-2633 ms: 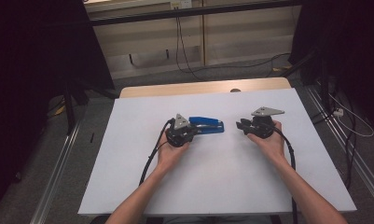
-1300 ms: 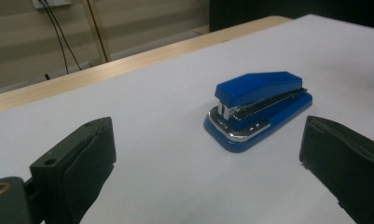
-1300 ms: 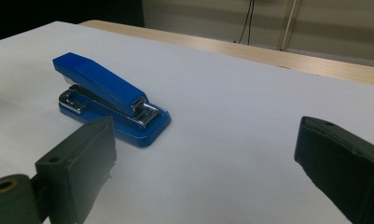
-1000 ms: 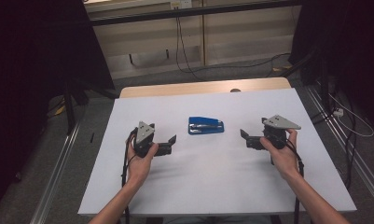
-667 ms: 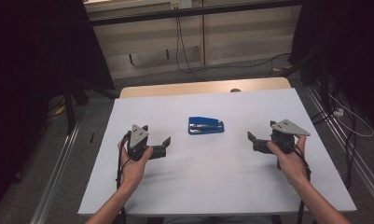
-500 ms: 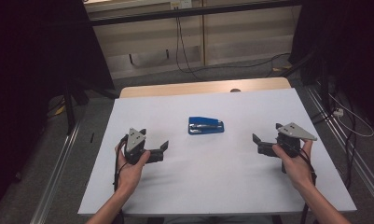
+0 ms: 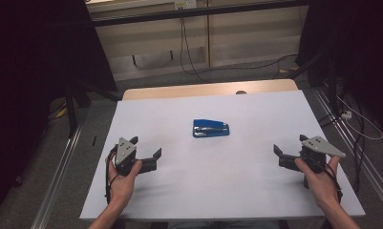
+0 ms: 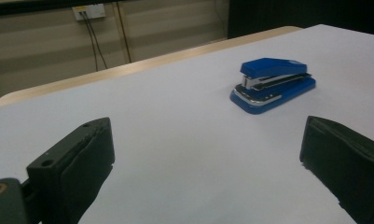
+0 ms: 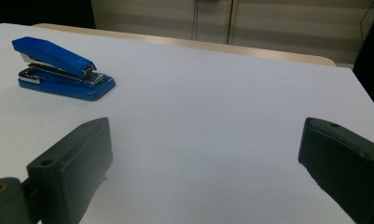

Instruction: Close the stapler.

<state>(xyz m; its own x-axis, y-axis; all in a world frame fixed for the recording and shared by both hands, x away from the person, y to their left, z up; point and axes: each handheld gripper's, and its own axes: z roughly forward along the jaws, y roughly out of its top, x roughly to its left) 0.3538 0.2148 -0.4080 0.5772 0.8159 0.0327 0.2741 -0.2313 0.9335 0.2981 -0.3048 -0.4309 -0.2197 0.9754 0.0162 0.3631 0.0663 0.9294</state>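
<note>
White surface (image 7: pixel 218 191) from the high view: a blue stapler (image 7: pixel 211 128) lies between and beyond the left tongs (image 7: pixel 143 151) and right tongs (image 7: pixel 287 149), both spread wide. Left gripper view: stapler (image 8: pixel 273 85) ahead, toward the right jaw. Right gripper view: stapler (image 9: pixel 61 68) beyond the left jaw.

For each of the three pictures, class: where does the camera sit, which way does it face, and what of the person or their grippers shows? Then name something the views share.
High view: fixed above the person's side, looking forward and down on the white table; both forearms, the left gripper and right gripper show.
Left gripper view: rides the left gripper, looking between its open jaws toward the blue stapler.
Right gripper view: rides the right gripper, jaws open, the stapler to its upper left.
Shared: all three show the stapler lying on the table.
</note>
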